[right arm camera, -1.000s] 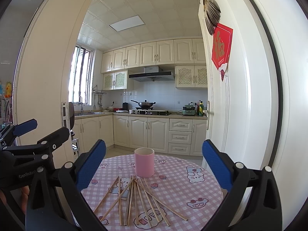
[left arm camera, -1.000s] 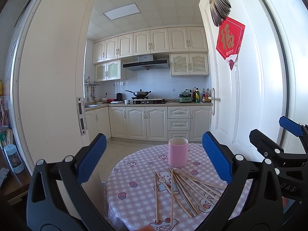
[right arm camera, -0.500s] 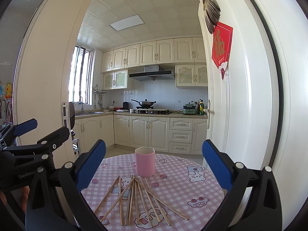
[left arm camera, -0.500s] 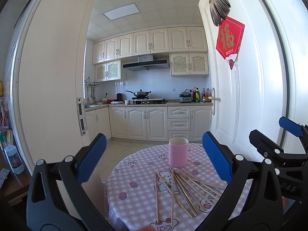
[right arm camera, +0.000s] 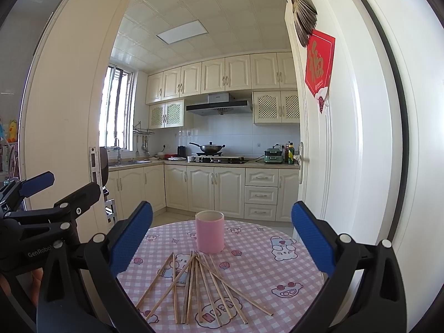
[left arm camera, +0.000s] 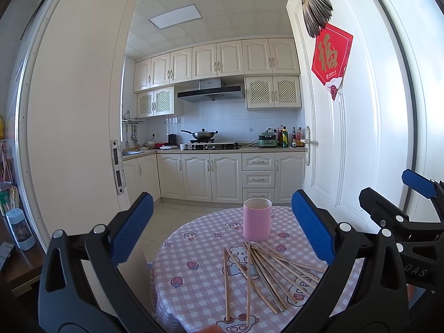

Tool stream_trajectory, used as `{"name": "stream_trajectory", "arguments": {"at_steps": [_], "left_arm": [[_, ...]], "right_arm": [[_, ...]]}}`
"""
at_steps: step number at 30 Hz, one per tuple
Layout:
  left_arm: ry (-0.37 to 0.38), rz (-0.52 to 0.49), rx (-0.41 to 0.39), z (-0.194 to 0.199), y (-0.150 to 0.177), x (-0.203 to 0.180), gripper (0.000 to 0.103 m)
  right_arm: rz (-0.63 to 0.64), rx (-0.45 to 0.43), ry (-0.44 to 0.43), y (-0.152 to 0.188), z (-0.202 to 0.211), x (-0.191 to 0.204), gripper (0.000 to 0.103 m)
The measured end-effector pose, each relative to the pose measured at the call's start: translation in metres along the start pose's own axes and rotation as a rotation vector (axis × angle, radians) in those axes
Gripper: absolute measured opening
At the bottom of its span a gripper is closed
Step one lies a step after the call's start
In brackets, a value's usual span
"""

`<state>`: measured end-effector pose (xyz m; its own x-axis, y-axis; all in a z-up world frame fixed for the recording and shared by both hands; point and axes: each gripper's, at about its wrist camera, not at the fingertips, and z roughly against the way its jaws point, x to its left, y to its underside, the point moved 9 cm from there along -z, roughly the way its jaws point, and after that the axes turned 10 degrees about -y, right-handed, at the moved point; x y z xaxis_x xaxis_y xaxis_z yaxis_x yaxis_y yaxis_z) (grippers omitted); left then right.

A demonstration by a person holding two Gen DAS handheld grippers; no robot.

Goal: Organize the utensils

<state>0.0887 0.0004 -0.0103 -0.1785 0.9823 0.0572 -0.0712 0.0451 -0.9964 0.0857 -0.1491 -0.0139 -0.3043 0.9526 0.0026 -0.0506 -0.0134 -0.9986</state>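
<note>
Barely anything has shifted over the past second: the round table (right arm camera: pixel 291 277) in its pink checked cloth sits marginally nearer both cameras, no more. On it the pink cup (right arm camera: pixel 209 232) stands upright and looks empty, with the wooden chopsticks (right arm camera: pixel 199 285) fanned loose on the cloth just in front, none gathered. Left gripper (left arm camera: pixel 222 227) and right gripper (right arm camera: pixel 222 227) hover above the near edge, jaws spread wide, holding nothing. Sorting, by the look of it, has yet to start.
</note>
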Motion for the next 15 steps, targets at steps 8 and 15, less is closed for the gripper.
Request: {"name": "stream_trajectory", "arguments": {"at_steps": [8, 15], "left_arm": [[0.001, -0.001, 0.003, -0.0011, 0.0005, 0.0008, 0.097], [0.001, -0.001, 0.003, -0.0019, 0.0009, 0.0007, 0.097]], "right_arm": [[-0.003, 0.006, -0.001, 0.0022, -0.0013, 0.0009, 0.096], [-0.007, 0.009, -0.005, 0.0019, -0.0010, 0.0015, 0.096]]}}
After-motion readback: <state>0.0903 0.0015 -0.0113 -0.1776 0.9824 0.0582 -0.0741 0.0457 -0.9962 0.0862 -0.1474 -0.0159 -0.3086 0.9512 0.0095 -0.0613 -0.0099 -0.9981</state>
